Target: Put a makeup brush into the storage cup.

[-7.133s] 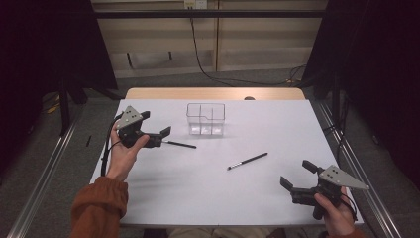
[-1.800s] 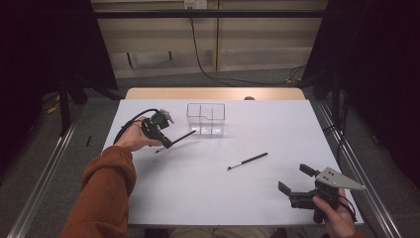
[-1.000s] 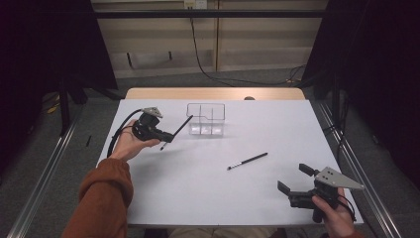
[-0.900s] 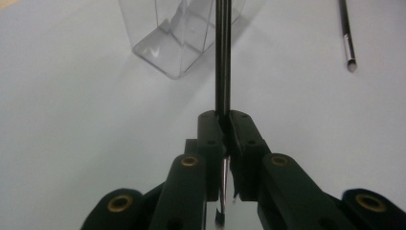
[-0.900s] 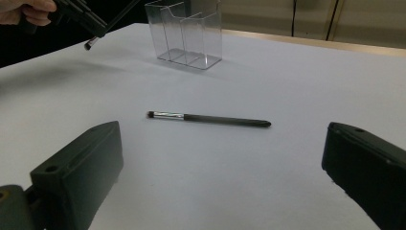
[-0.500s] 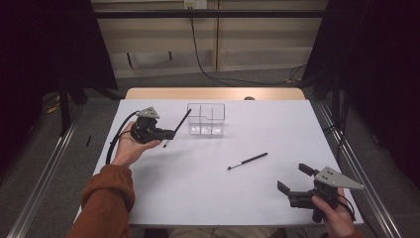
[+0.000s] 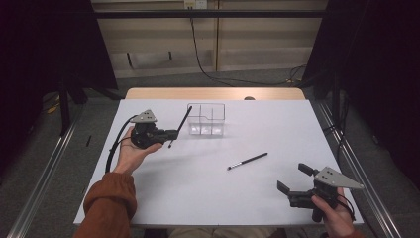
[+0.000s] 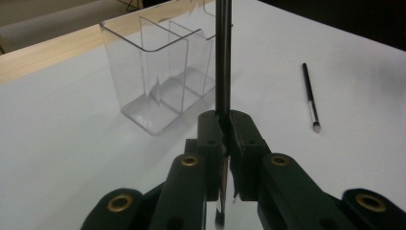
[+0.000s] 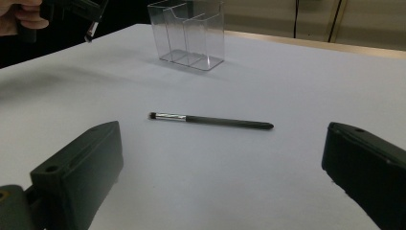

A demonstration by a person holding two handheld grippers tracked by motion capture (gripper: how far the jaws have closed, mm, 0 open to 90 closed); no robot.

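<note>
- rust-orange long sleeve (image 7: 110, 204) on left forearm
- black two-jaw left gripper (image 7: 171, 134), grey triangular plate, black cable, brass-ringed screws
- matching black right gripper (image 7: 293, 179), grey plate

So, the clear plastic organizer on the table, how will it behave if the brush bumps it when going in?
The clear organizer looks thin-walled and empty, so it is probably light and may slide on the smooth white table. It stands taller than it is deep, so a push near the rim could tip it. The brush in the left gripper looks stiff.

A lab recording booth is suggested by black curtains (image 7: 44, 54), loose cables (image 7: 198, 44) and a white-covered table (image 7: 208, 198).
</note>
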